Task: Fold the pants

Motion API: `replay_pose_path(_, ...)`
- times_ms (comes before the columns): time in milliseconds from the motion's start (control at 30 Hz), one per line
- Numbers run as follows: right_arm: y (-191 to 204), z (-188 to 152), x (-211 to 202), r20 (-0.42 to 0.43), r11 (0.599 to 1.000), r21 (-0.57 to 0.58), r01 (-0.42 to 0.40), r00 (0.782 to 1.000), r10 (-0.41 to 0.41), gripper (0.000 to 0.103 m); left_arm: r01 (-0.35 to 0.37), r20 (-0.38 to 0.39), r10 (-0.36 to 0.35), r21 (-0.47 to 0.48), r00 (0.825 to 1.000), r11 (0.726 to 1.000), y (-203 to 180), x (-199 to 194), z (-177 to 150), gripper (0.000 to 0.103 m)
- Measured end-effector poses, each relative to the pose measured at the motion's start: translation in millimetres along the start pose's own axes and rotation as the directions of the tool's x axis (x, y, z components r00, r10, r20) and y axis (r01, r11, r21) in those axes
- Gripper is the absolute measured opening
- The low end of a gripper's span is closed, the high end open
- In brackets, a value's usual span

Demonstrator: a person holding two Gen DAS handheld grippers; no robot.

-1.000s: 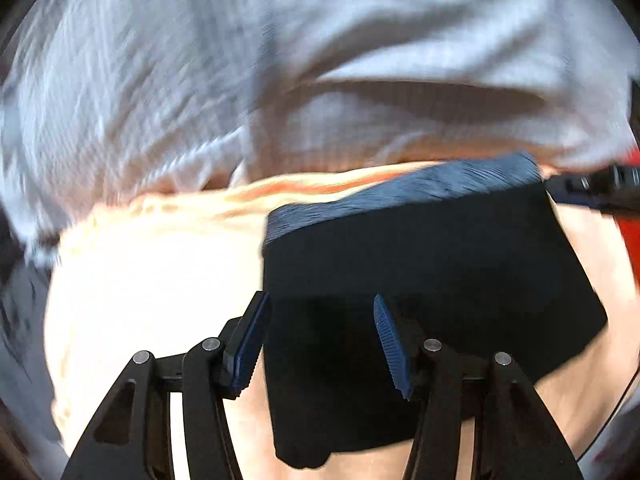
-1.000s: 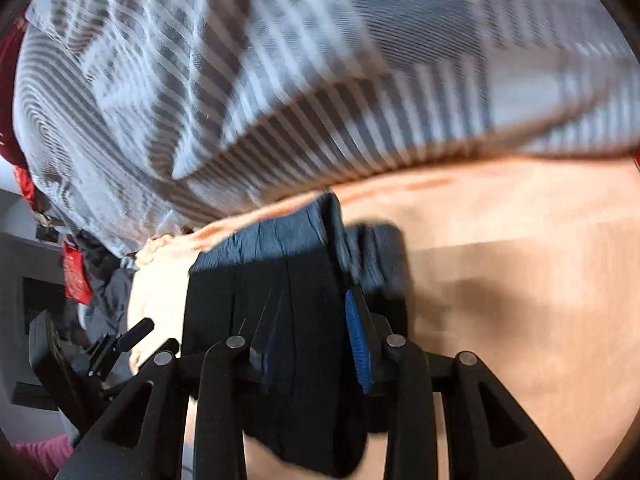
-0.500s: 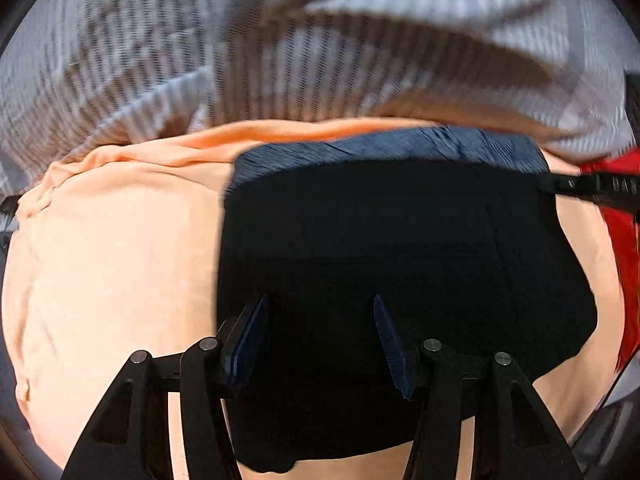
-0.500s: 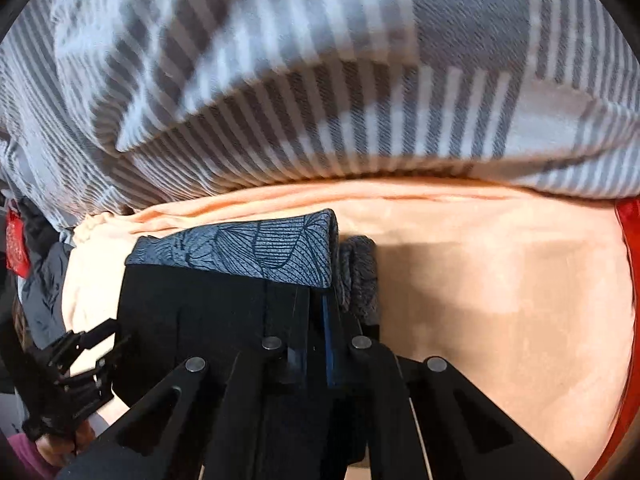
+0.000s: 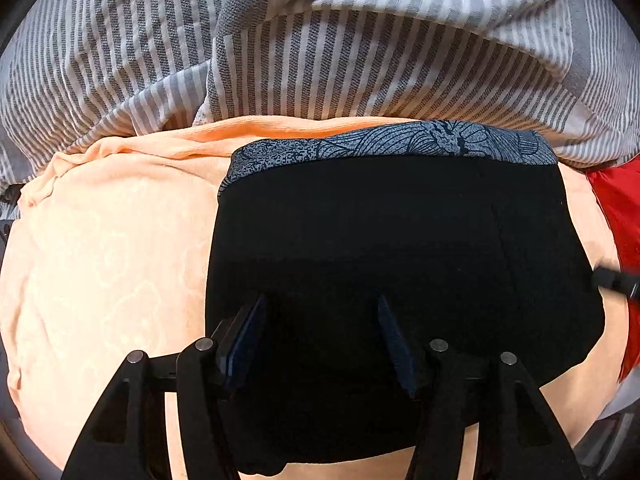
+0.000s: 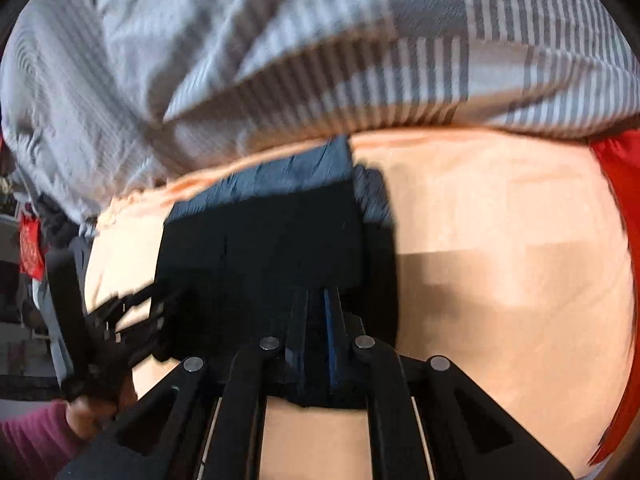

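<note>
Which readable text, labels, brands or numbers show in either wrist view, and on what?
None readable in either view.
Pants: black, no visible tag; patterned band carries a leaf print, no letters.
Red hanging item: any marking is too blurred to read.
Striped cloth and peach cover: no text.

The left gripper [image 5: 320,320] points forward and low, its two blue-padded fingers [image 5: 244,336] spread wide apart with nothing between them. The right gripper [image 6: 318,320] has its fingers pressed nearly together, pinching dark fabric at the tips.
</note>
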State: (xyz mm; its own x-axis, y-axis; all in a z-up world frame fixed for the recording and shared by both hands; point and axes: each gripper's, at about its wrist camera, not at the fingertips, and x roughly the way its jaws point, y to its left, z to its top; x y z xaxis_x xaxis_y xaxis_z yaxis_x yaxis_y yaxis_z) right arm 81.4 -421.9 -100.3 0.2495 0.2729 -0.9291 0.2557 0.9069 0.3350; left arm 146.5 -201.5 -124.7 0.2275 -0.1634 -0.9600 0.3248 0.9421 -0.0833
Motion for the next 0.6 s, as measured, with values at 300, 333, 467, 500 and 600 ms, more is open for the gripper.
replay_pose_path(300, -17.2, -34.4, 17.5, -0.027, 0.997, 0.070, 0.034, 0.999, -0.033, 0.008, 0.000, -0.013, 0.000, 0.017, 1.000, 1.000, -4.4, -0.7, -1.8, 0.080)
replay_pose_path(333, -16.0, -33.7, 18.5, -0.030, 0.997, 0.066, 0.041, 0.999, -0.039, 0.008, -0.001, -0.016, 0.002, 0.015, 1.000, 1.000, -4.6, -0.6, -1.7, 0.080)
replay_pose_path(467, -15.3, -36.9, 16.9, -0.035, 0.996, 0.065, 0.055, 0.998, -0.053, 0.008, -0.003, -0.028, 0.003, 0.005, 1.000, 1.000, -3.9, -2.0, -2.3, 0.080)
replay_pose_path(500, -14.7, -36.6, 16.6, -0.035, 0.996, 0.065, 0.057, 0.998, -0.055, 0.009, -0.004, -0.028, 0.004, 0.006, 1.000, 1.000, -3.7, -2.7, -3.0, 0.080)
replay_pose_path(600, -12.1, -38.0, 15.9, -0.035, 0.996, 0.054, 0.073, 0.997, -0.071, 0.009, -0.009, -0.030, 0.009, 0.005, 1.000, 1.000, -3.1, -3.8, -4.2, 0.080)
